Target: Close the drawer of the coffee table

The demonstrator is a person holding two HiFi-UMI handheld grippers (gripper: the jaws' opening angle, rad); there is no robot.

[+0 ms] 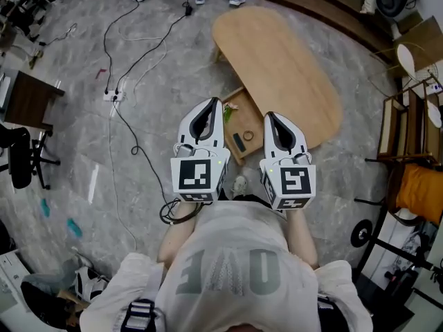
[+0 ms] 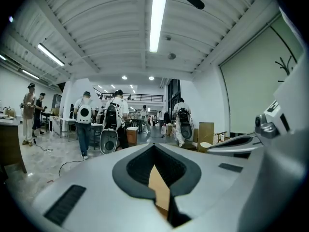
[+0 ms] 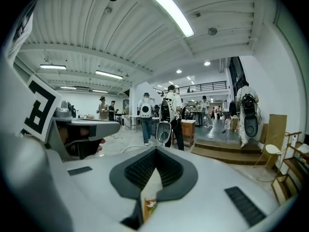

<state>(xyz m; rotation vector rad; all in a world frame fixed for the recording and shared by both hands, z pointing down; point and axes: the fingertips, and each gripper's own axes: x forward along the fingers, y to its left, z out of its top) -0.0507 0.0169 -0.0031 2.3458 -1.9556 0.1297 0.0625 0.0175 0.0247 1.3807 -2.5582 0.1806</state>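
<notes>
The coffee table (image 1: 277,68) has an oval light-wood top. Its drawer (image 1: 240,124) stands pulled out toward me, showing a black item (image 1: 238,142), a small ring (image 1: 248,135) and something green (image 1: 228,113). My left gripper (image 1: 217,102) hovers over the drawer's left edge, pointing at the table with its jaws together and nothing in them. My right gripper (image 1: 268,115) is beside it over the drawer's right edge, also shut and empty. In the left gripper view the left gripper (image 2: 154,146) looks across the room, and so does the right gripper (image 3: 155,150) in the right gripper view. Wood shows through the slit below the tips.
A power strip (image 1: 113,95) with trailing cables lies on the marble floor to the left. A dark desk (image 1: 28,102) and an office chair (image 1: 21,158) stand at far left, wooden chairs (image 1: 401,130) at right. Several people stand farther off (image 3: 166,112).
</notes>
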